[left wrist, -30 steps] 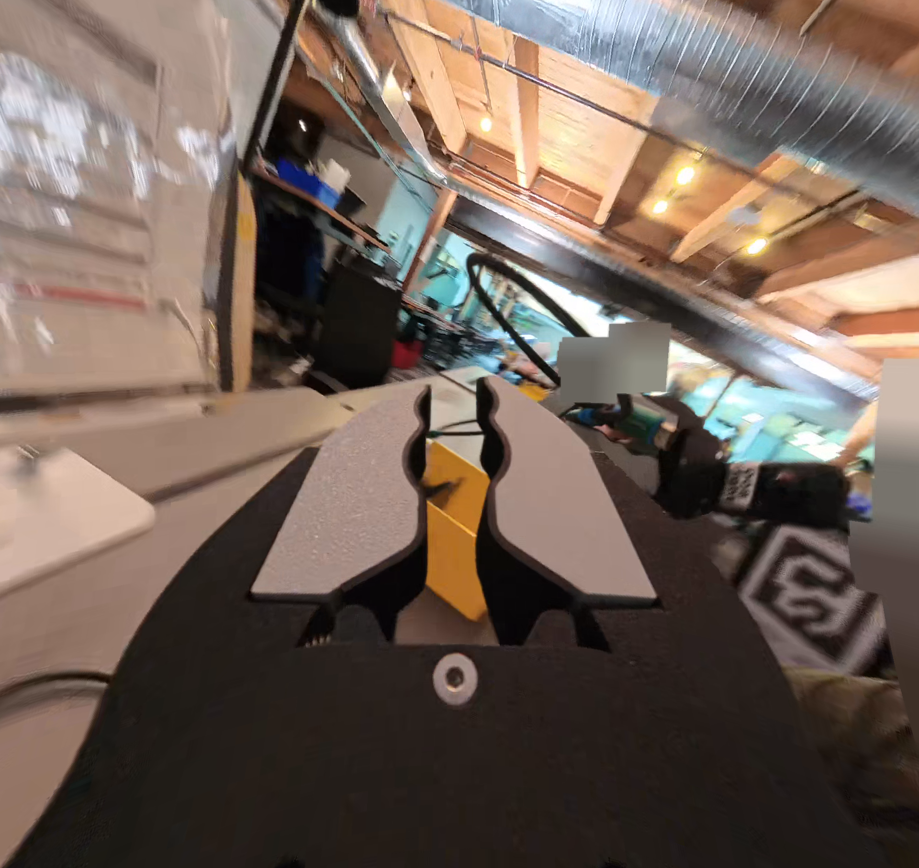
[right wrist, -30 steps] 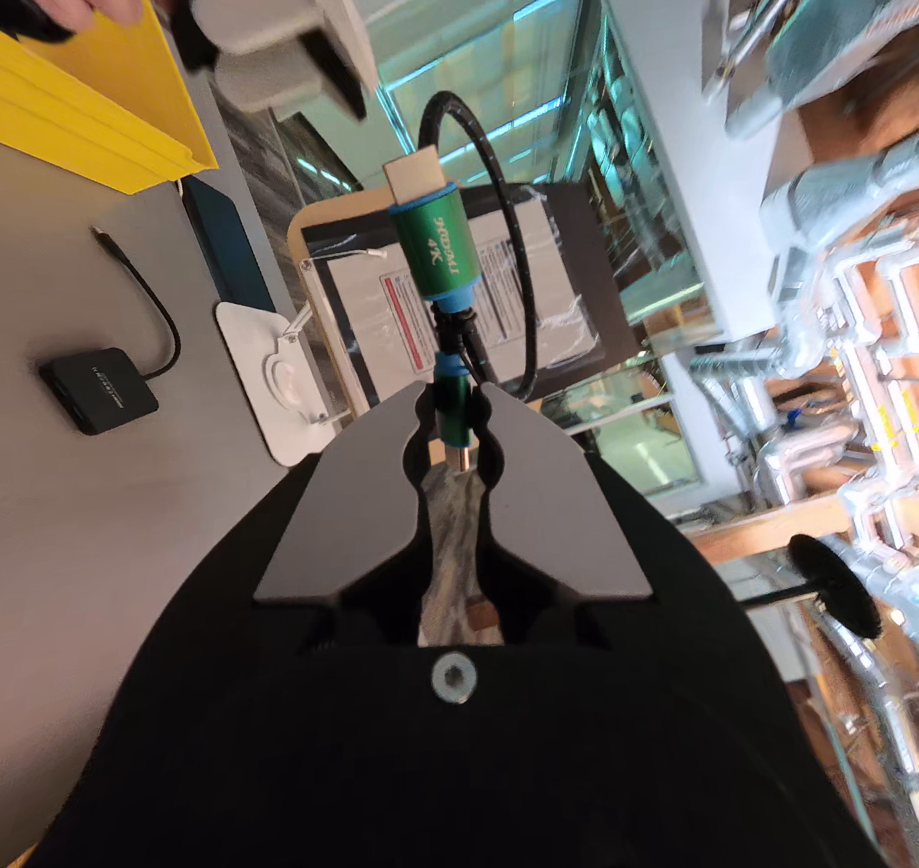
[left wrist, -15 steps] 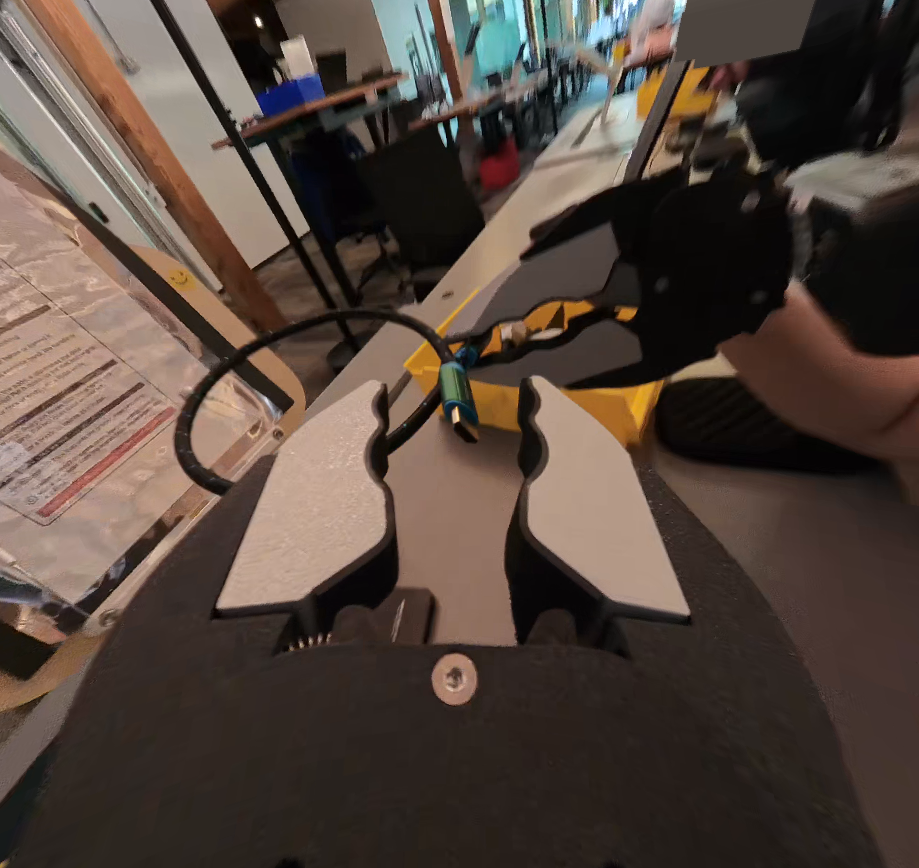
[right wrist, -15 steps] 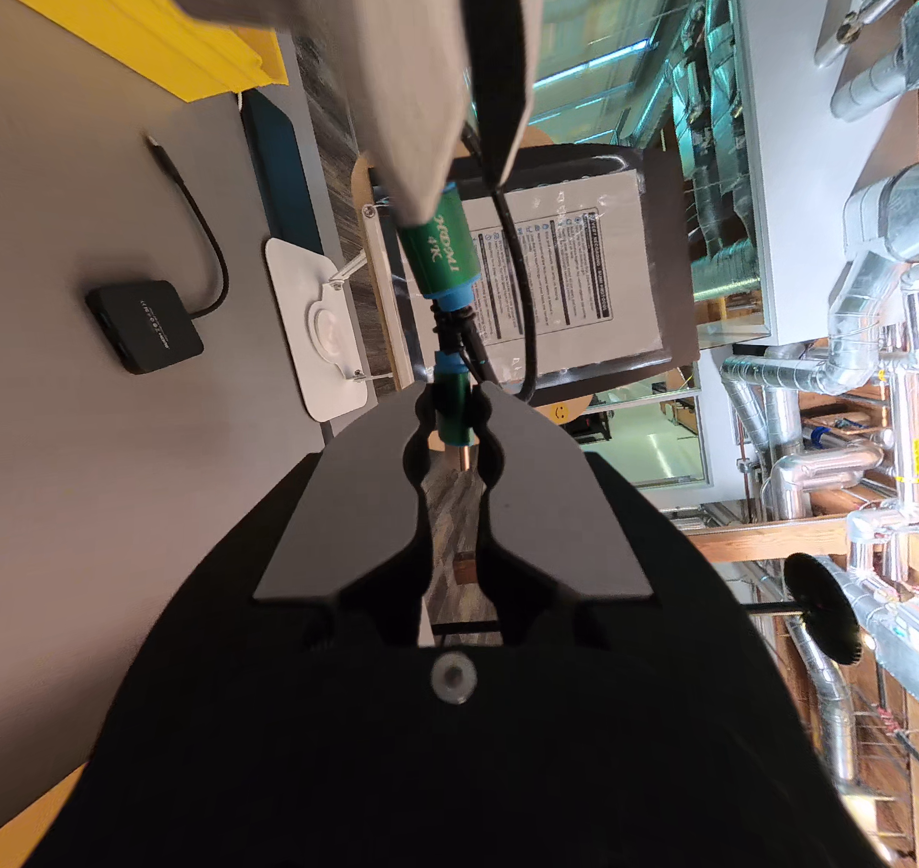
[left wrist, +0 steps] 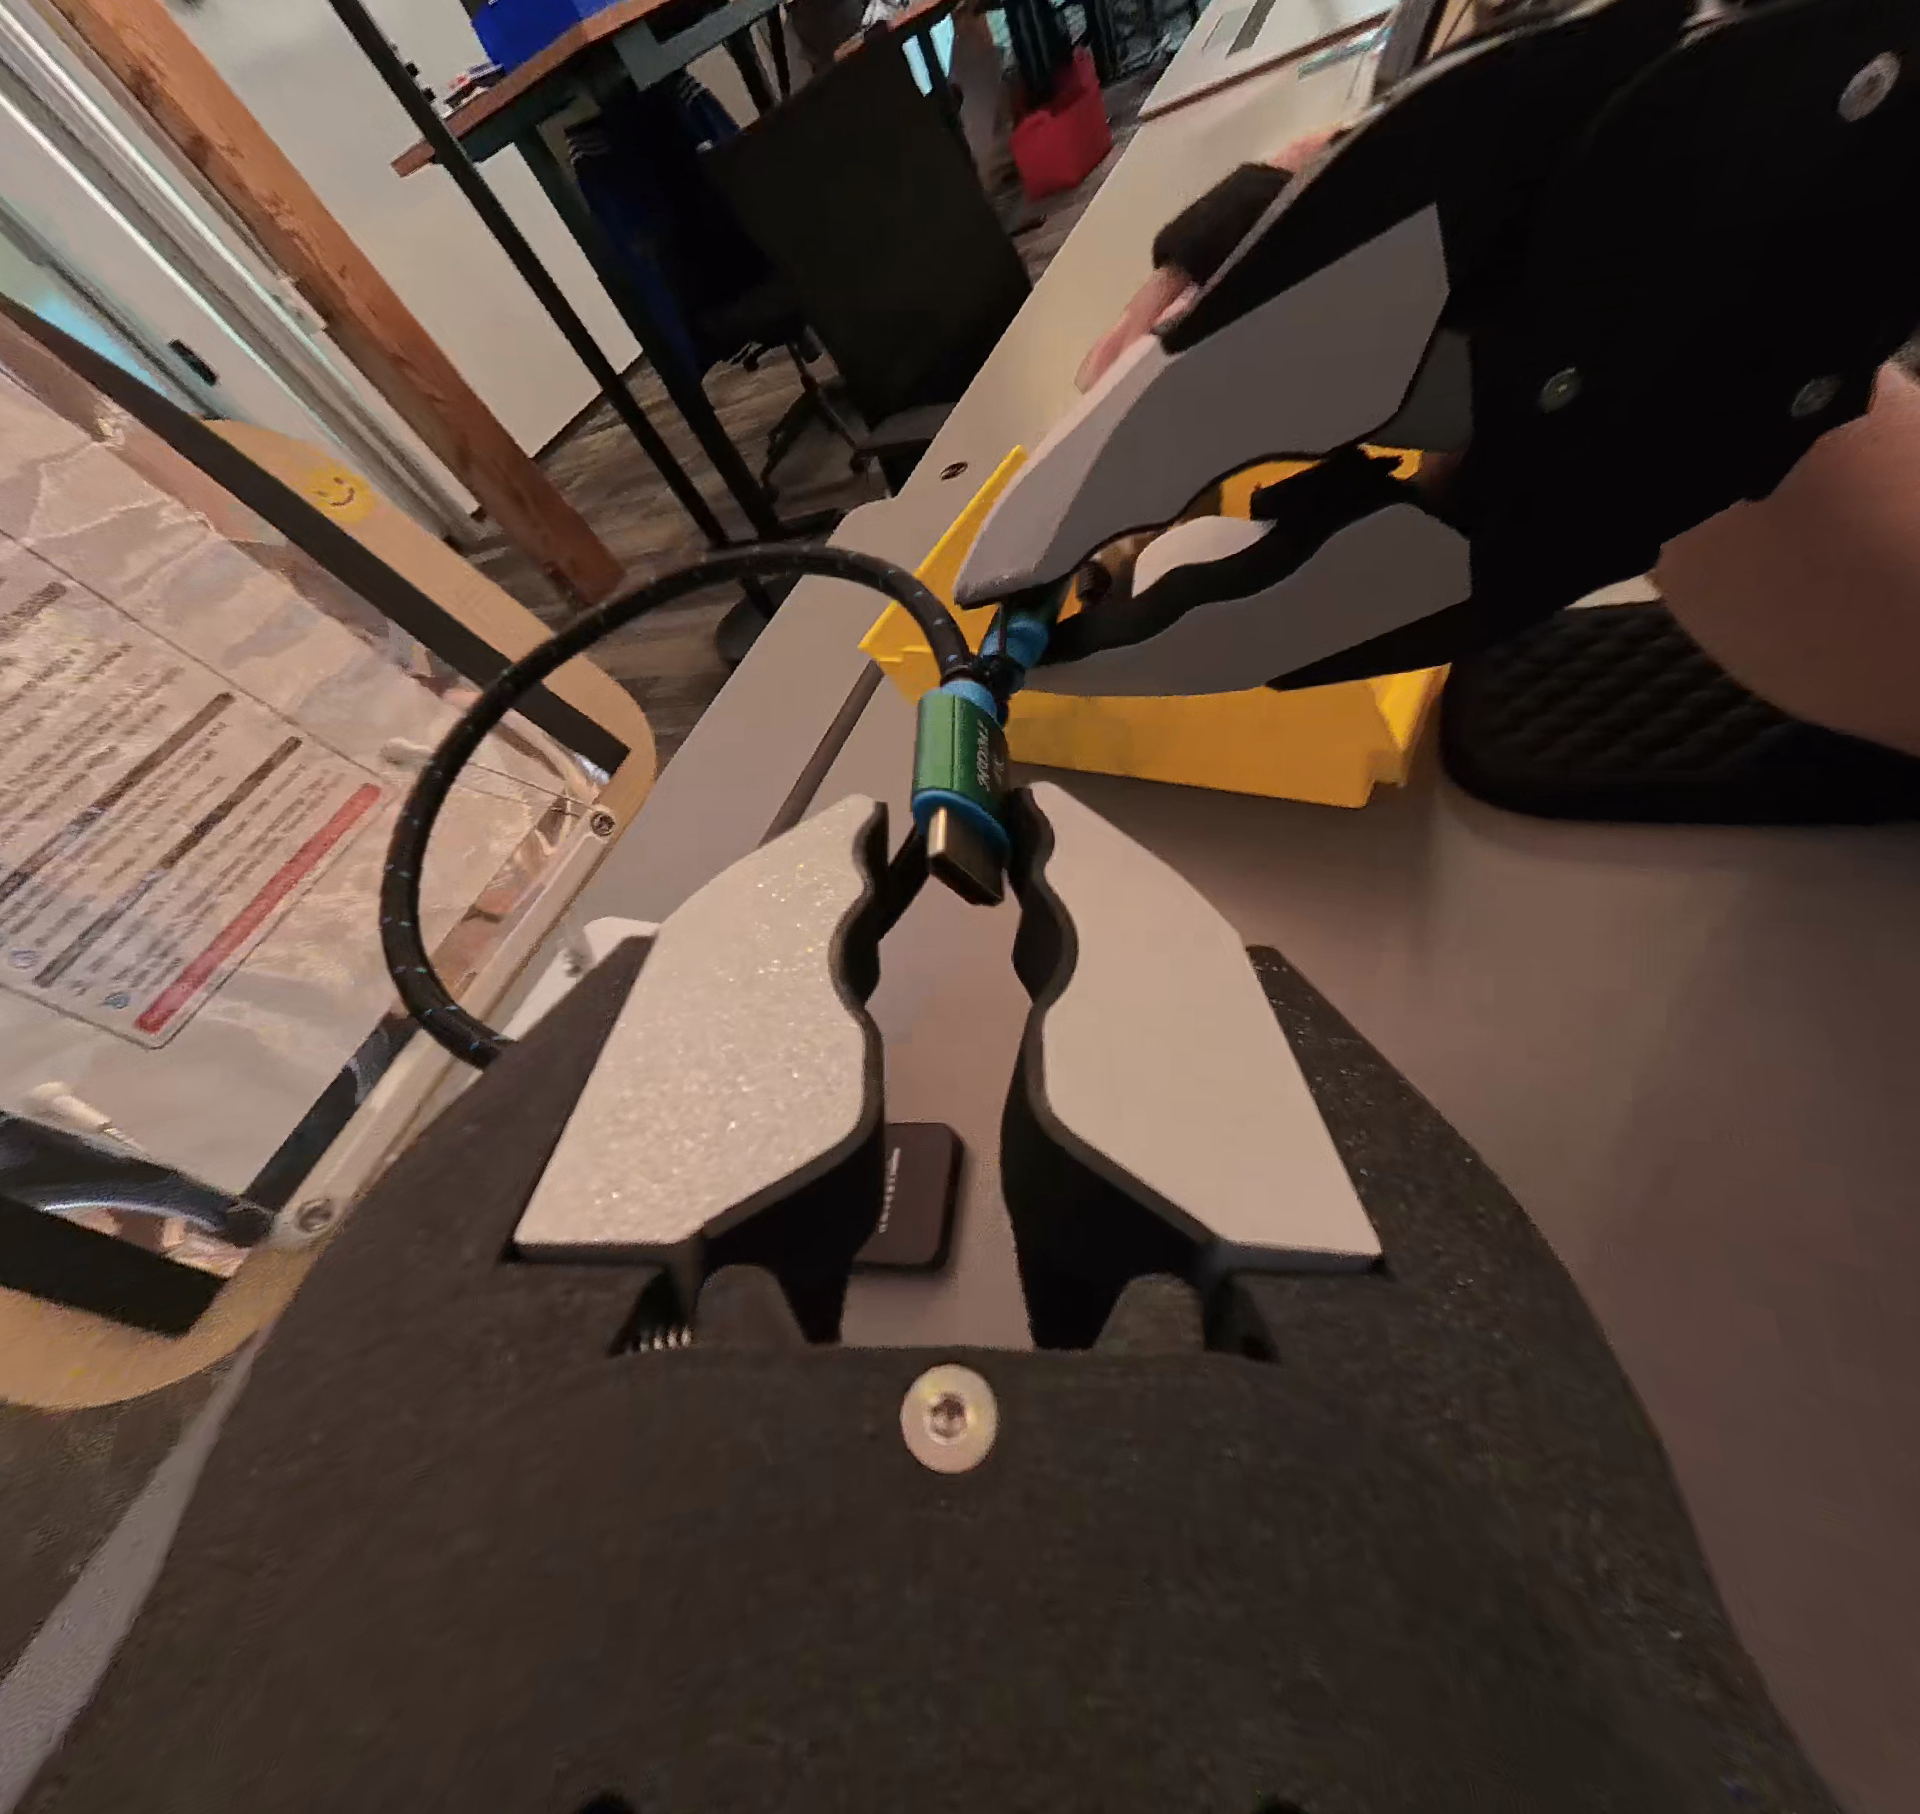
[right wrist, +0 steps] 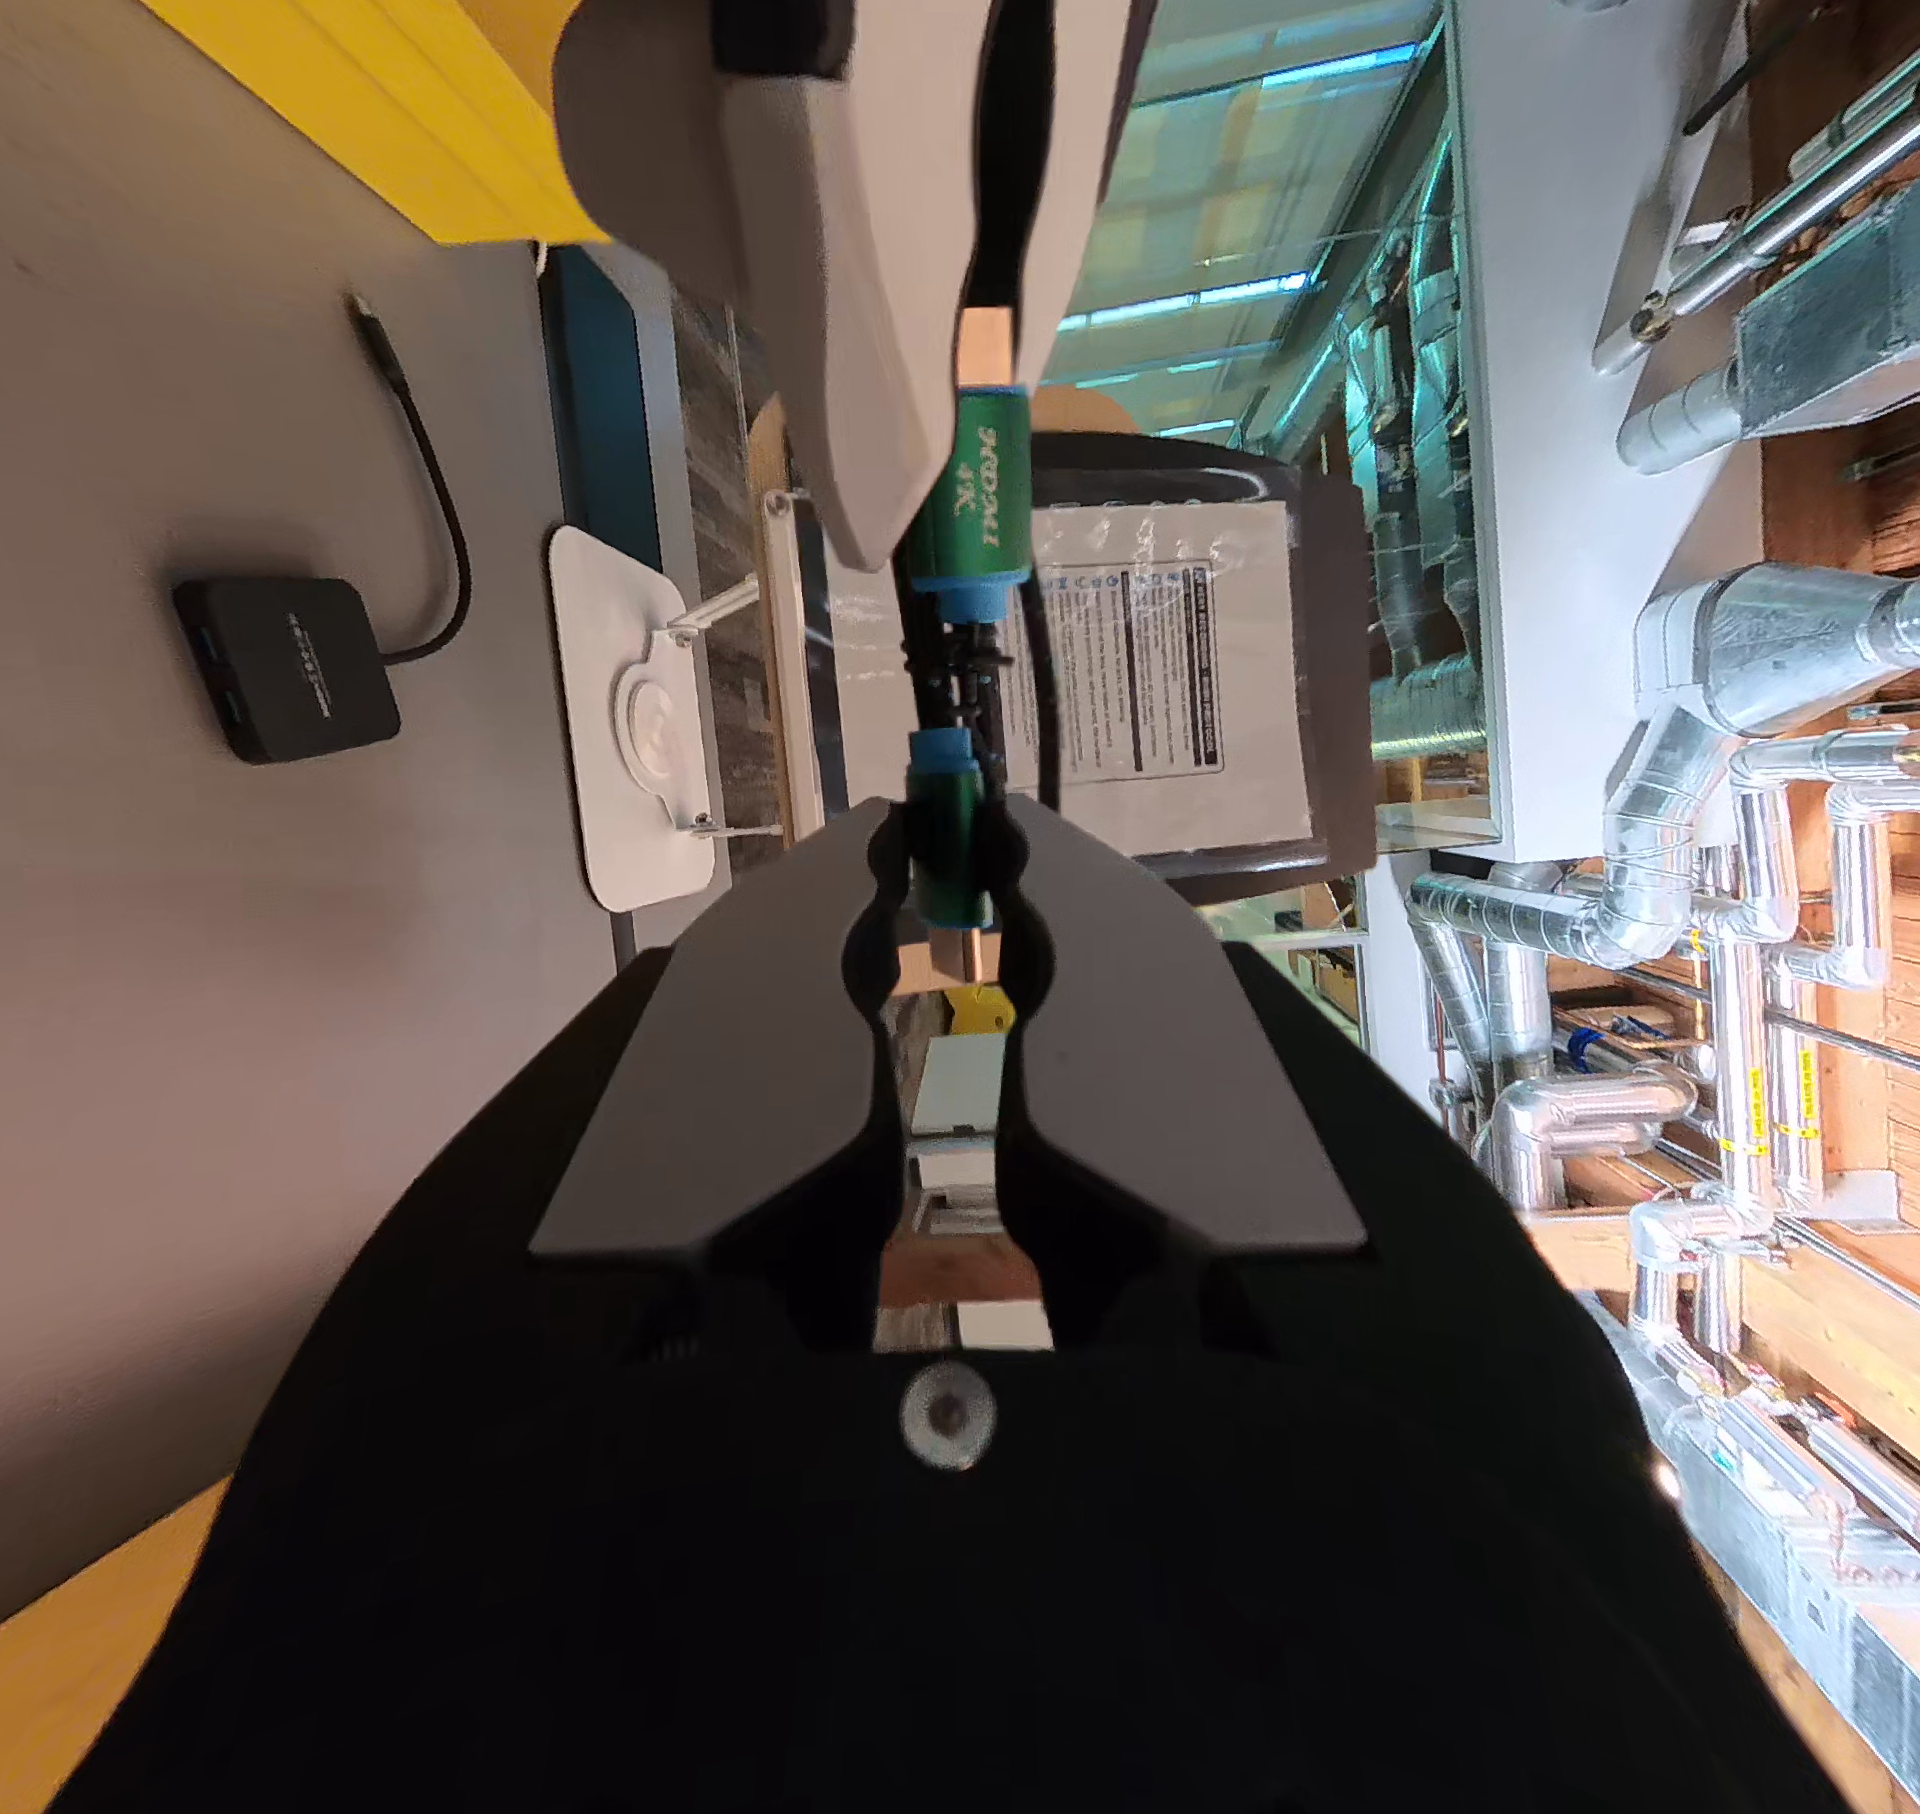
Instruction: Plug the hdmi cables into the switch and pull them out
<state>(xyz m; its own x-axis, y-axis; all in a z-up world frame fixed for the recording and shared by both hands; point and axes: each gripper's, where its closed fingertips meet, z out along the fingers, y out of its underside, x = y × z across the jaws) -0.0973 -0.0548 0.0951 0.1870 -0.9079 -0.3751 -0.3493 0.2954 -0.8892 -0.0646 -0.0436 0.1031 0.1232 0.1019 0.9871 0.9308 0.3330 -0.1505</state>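
Left wrist view: the left gripper [left wrist: 948, 834] stands narrowly parted, the green metal HDMI plug [left wrist: 961, 790] of the black braided cable [left wrist: 436, 808] between its fingertips; whether they pinch it I cannot tell.

Right wrist view: the right gripper [right wrist: 943, 814] clamps the cable's other green plug [right wrist: 943, 860]. The flat black switch box [right wrist: 286, 665] lies well left of its fingers on the grey table [right wrist: 156, 933].

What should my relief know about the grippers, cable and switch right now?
Right gripper: shut on one green plug of the cable, held above the table.
Left gripper: open, the free plug sits between its fingertips, not yet clamped.
Switch: on the table, its own lead loose, nothing plugged in. In the left view it lies below the left gripper.
Done: cable picked up.
Left: clamp the free plug, plug the cable into the switch, then pull it out.
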